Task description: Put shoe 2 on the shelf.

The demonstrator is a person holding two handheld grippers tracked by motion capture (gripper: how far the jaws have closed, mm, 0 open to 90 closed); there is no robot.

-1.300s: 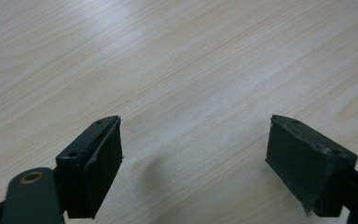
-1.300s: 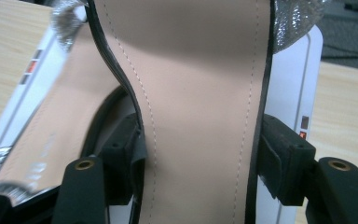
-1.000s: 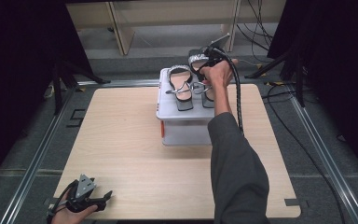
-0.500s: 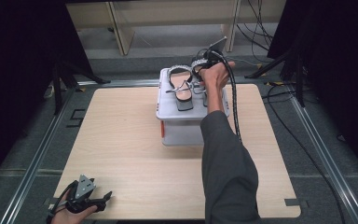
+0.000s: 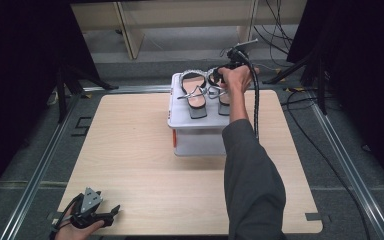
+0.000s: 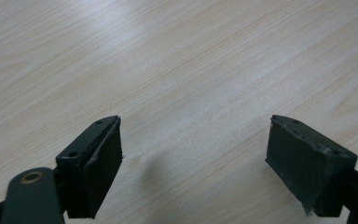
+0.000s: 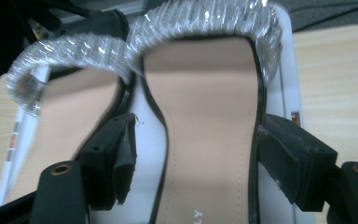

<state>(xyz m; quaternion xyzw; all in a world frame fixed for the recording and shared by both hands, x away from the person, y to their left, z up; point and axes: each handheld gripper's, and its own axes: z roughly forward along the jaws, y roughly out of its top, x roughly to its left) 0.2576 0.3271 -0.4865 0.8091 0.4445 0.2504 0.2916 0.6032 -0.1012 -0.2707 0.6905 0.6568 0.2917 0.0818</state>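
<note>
While the left gripper (image 5: 101,215) rests at the near left corner of the table (image 5: 130,150) with its jaws wide apart over bare wood, the right gripper (image 7: 193,154) reaches over a white box (image 5: 200,135) at the far side, jaws apart around one sandal (image 7: 209,140); its mate (image 5: 194,92) lies just beside it.

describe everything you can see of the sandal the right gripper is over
The sandal has a tan insole edged in black, a glittery silver strap arching over one end, and lettering printed at the other. It lies flat on the lid of a pale grey box, beside its twin. The right gripper straddles its narrow middle, one jaw on each side, not clearly clamped.
</note>
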